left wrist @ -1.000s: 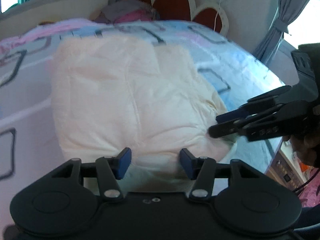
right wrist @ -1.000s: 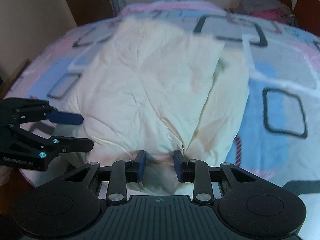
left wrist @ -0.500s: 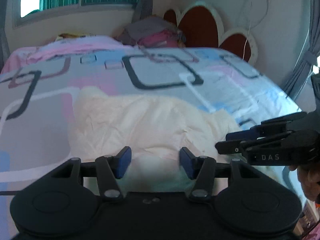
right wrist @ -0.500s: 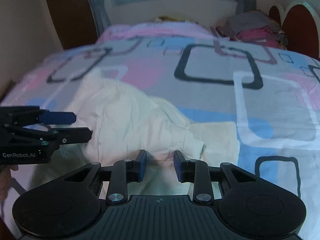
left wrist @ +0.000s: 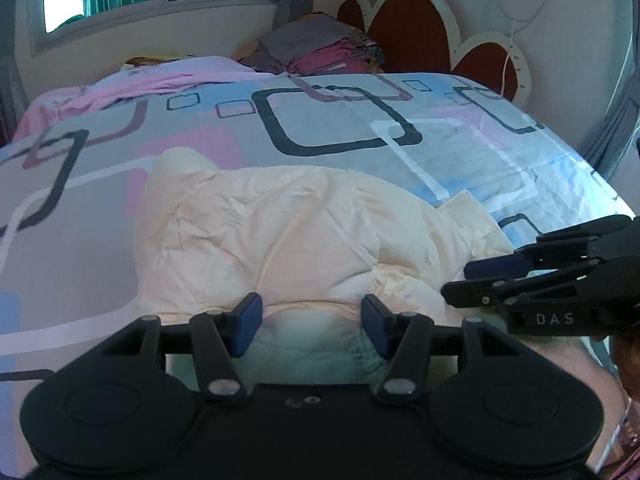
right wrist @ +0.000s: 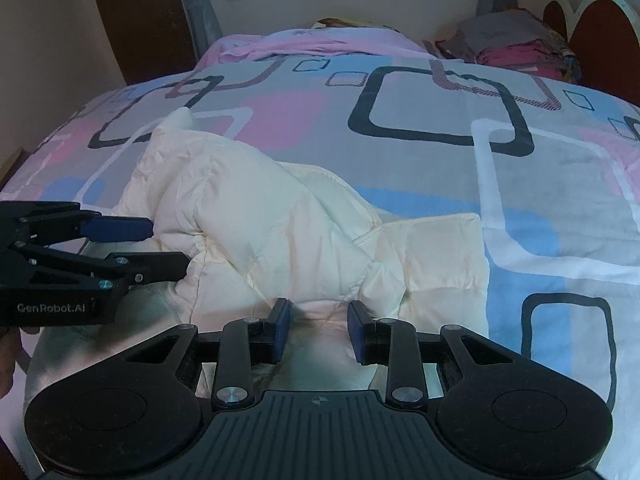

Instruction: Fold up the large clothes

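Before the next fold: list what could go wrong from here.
1. The left gripper jaws are opening with the cream quilted garment bunched between them; the puffy fold may spring back.
2. The garment lies at the bed's near edge and could slide off.

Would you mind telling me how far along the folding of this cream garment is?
Done: the cream garment lies bunched into a rough bundle at the near edge of the bed. In hand: the right tool has cloth between its pads; the left tool is opening over the near hem. Left: the bundle is lumpy, with one flap sticking out, so it needs squaring.
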